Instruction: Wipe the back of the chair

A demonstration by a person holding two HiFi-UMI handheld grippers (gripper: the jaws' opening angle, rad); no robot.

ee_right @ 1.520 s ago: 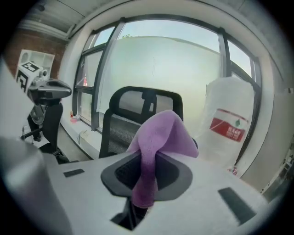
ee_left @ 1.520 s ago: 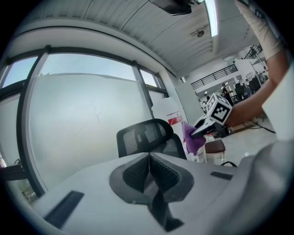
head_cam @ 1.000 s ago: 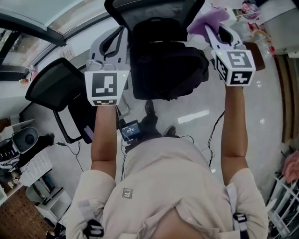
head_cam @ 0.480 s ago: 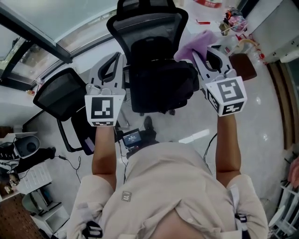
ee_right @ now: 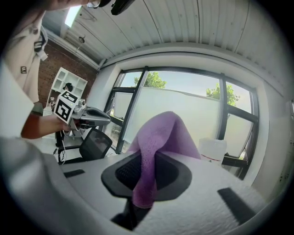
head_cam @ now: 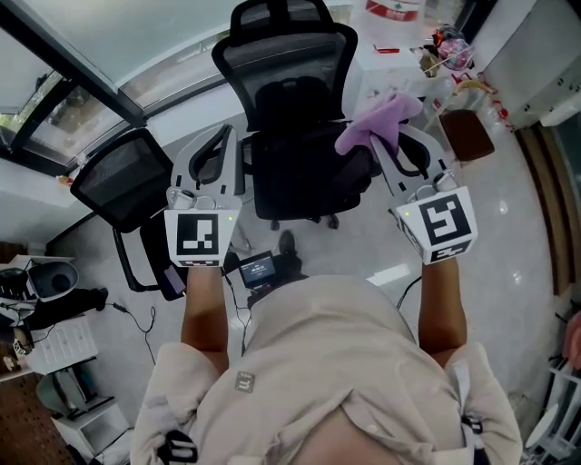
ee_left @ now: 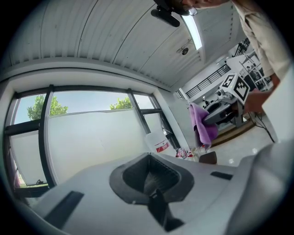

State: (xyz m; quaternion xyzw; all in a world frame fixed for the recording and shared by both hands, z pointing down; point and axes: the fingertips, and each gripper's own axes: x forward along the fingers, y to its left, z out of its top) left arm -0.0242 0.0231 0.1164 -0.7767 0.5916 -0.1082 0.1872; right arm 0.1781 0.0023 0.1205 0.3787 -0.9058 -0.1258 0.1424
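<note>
A black mesh office chair [head_cam: 283, 64] stands before me, its back facing away and its seat [head_cam: 304, 177] towards me. My right gripper [head_cam: 392, 150] is shut on a purple cloth [head_cam: 374, 123], which hangs just right of the seat, near the armrest. In the right gripper view the cloth [ee_right: 158, 137] drapes out of the pinched jaws of the right gripper [ee_right: 146, 181]. My left gripper [head_cam: 218, 141] hovers at the chair's left side, shut with nothing in it. The left gripper view shows the left gripper [ee_left: 150, 183] and, far off, the cloth [ee_left: 202, 125].
A second black chair [head_cam: 123, 177] stands to the left by the window. A white container with a red label [head_cam: 392, 9], desk clutter [head_cam: 449, 45] and a brown stool [head_cam: 465, 134] lie at the far right. A small device [head_cam: 259, 268] with cables sits on the floor.
Both grippers have drawn back towards me. The cloth has come down from beside the top of the chair's back to beside the seat.
</note>
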